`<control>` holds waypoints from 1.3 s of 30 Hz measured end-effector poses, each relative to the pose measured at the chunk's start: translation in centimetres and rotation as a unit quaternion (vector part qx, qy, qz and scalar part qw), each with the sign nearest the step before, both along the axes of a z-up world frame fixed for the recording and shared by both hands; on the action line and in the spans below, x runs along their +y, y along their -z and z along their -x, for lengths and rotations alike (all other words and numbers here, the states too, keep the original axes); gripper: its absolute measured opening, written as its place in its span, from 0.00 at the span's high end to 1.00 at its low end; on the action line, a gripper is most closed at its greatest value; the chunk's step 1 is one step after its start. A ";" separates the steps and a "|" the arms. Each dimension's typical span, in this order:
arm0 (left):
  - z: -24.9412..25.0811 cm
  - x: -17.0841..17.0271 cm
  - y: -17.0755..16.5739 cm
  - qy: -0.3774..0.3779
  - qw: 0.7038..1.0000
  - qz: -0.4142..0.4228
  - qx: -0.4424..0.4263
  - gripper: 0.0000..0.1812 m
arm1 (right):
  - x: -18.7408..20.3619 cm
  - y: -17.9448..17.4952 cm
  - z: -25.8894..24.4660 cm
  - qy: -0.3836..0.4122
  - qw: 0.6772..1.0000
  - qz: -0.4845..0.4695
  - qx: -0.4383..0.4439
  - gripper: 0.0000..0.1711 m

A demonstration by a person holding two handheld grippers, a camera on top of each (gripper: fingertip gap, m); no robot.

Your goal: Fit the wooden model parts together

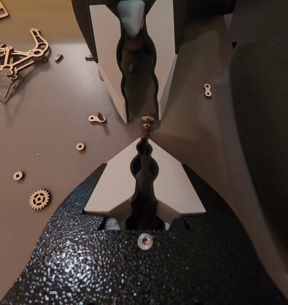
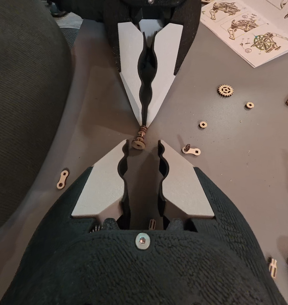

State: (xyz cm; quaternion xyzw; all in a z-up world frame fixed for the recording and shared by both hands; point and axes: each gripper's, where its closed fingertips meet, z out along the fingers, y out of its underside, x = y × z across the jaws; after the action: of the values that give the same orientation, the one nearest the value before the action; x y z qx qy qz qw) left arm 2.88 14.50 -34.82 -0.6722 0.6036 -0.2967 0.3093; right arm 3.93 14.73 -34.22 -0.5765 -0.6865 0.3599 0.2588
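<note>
My left gripper [image 1: 144, 140] is shut on one end of a small wooden axle [image 1: 145, 130] that carries several thin discs. The axle sticks out forward, just above the grey table. My right gripper [image 2: 143, 142] faces it tip to tip and is open. Its fingertips [image 2: 125, 143] stand on either side of the axle's large end disc [image 2: 138, 143] without closing on it. In the left wrist view the right gripper [image 1: 143, 118] comes from the top. In the right wrist view the left gripper [image 2: 143, 123] comes from the top, holding the axle [image 2: 141, 132].
Loose wooden parts lie on the table [image 1: 60, 115]: a gear [image 1: 39, 199], two washers [image 1: 80, 146], a link with a peg [image 1: 97, 118], a plain link [image 1: 207, 90], and a partly built frame [image 1: 16, 61]. An instruction booklet [image 2: 248, 29] lies far right. A dark chair seat [image 2: 24, 99] borders the table edge. My left and right fingertips are right by each other. The plain link [image 1: 207, 90] sits 9 cm or so from the ends of my right fingers. It turns up in the right wrist view [image 2: 61, 178] as well.
</note>
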 end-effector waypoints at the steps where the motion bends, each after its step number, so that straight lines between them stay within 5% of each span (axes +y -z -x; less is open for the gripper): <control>1: 0.0 0.0 0.0 0.000 1.000 0.001 0.000 1.00 | 0.0 0.1 -0.1 -0.001 1.000 0.002 -0.003 0.81; 19: 0.0 0.2 -0.2 -0.022 1.000 0.003 -0.009 1.00 | -1.0 0.4 -0.3 0.006 1.000 -0.001 -0.013 0.92; 25: 0.1 1.3 -1.0 -0.052 0.998 -0.034 -0.031 1.00 | 1.2 -1.9 -0.1 0.032 0.994 -0.075 0.070 0.76; 30: 0.4 2.6 -2.6 -0.089 0.992 -0.050 -0.079 0.99 | 5.1 -5.8 -0.5 0.121 0.953 -0.205 0.190 0.78; 39: 1.3 3.6 -1.3 -0.095 0.989 -0.117 -0.011 0.92 | 9.8 -9.6 -3.4 0.269 0.868 -0.305 0.284 0.87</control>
State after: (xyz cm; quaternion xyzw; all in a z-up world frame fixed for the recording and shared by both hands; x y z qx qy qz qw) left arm 1.56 18.06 -33.49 -0.6822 0.5644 -0.2011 0.4191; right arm 7.37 24.54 -24.67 -0.5039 -0.4771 0.1979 0.6923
